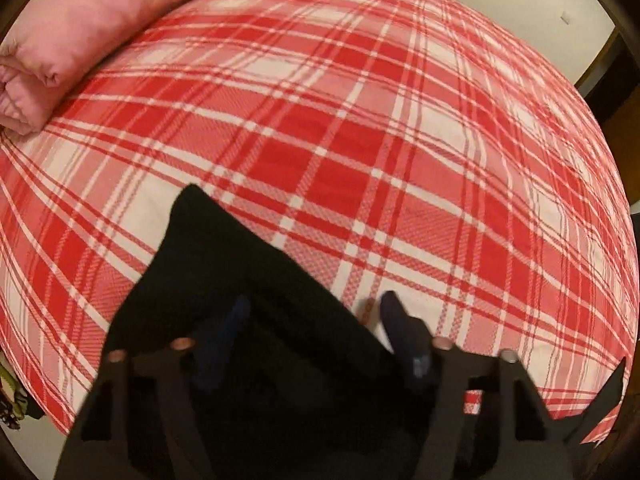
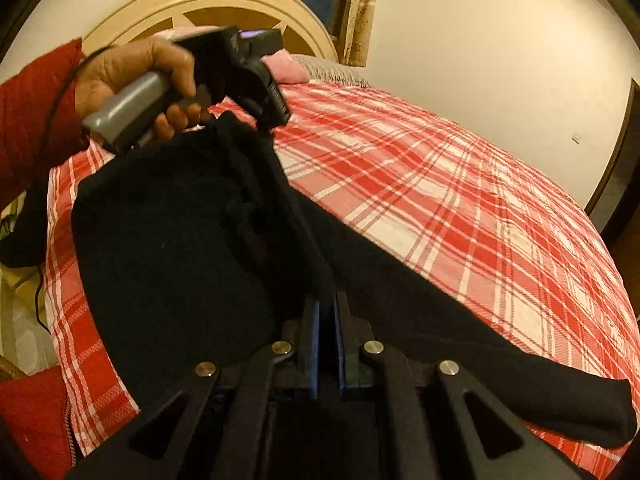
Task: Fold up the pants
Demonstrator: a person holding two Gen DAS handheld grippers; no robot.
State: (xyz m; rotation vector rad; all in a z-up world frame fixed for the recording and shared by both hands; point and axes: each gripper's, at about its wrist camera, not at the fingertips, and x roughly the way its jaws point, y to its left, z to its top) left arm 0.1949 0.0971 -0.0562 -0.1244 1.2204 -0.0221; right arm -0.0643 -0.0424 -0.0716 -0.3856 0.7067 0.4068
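Black pants [image 1: 208,248] lie on a red and white plaid bed sheet [image 1: 380,128]. My left gripper [image 1: 314,300] points steeply down over them. Its jaws stand about half apart, and the pants' edge lies between its fingers. The left finger [image 1: 232,320] is over the cloth and the right finger [image 1: 400,328] is beside it on the sheet; I see no pad pressing. In the right wrist view the pants [image 2: 168,240] are bunched, with one leg [image 2: 560,400] trailing to the lower right. My right gripper [image 2: 326,300] is shut on a raised fold of them.
A pink folded quilt [image 1: 80,28] lies at the sheet's far left. A person's hand [image 2: 132,68] with a red sleeve [image 2: 36,120] holds the left gripper's handle. A cream headboard [image 2: 208,0] and a pale wall stand behind, and a dark door frame [image 2: 616,168] is at the right.
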